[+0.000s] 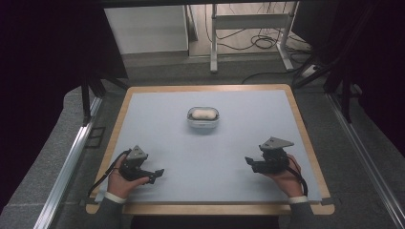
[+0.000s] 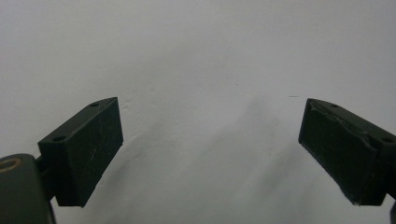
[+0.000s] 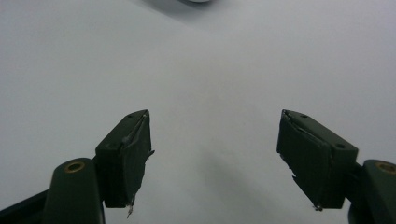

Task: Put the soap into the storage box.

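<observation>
Container (image 3: 196,1) cut off at top edge in right gripper view; contents (image 1: 202,113) too small to ID.

**Right tool open over bare table**

The right tool (image 3: 215,158) points along the pale grey table (image 3: 210,70), its two black jaws rising from the bottom corners and standing wide apart with nothing between them. The pad on each jaw is worn: the left one has a frayed edge with a small shred hanging at its lower tip, and the right one is chipped along its inner edge. A soft shadow lies on the table between the jaws. At the top edge, a sliver of a white object (image 3: 198,1) with a shadow beneath it shows, too cropped to identify.
</observation>
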Motion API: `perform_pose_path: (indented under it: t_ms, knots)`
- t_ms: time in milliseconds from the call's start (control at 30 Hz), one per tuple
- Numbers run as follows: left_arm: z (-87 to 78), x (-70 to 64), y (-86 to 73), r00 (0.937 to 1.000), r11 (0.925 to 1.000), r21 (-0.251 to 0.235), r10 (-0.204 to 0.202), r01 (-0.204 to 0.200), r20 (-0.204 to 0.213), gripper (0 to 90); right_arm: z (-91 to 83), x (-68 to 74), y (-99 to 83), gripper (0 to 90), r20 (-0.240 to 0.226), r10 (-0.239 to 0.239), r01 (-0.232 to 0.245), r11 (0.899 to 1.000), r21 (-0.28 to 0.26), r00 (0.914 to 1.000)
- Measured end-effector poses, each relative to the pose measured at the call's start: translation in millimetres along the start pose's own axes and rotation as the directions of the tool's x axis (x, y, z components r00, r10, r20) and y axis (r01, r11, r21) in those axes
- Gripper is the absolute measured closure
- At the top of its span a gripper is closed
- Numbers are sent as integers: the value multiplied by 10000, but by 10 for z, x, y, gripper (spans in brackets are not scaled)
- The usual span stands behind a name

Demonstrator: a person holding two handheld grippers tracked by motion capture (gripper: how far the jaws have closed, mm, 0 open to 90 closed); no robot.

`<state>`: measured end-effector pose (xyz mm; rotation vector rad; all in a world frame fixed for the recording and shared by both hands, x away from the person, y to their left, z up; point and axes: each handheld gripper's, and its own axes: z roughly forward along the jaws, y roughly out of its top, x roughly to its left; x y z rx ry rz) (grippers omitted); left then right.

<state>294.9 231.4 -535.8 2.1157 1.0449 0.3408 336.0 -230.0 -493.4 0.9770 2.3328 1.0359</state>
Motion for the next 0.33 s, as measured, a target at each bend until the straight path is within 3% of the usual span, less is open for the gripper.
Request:
perform_pose_path:
  t_ms: [333]
  knots:
    - [-12, 4, 2, 10000, 10000, -33, -10, 10, -55, 69, 34, -31, -40, 241, 99, 32, -33, 9999, 137, 9999]
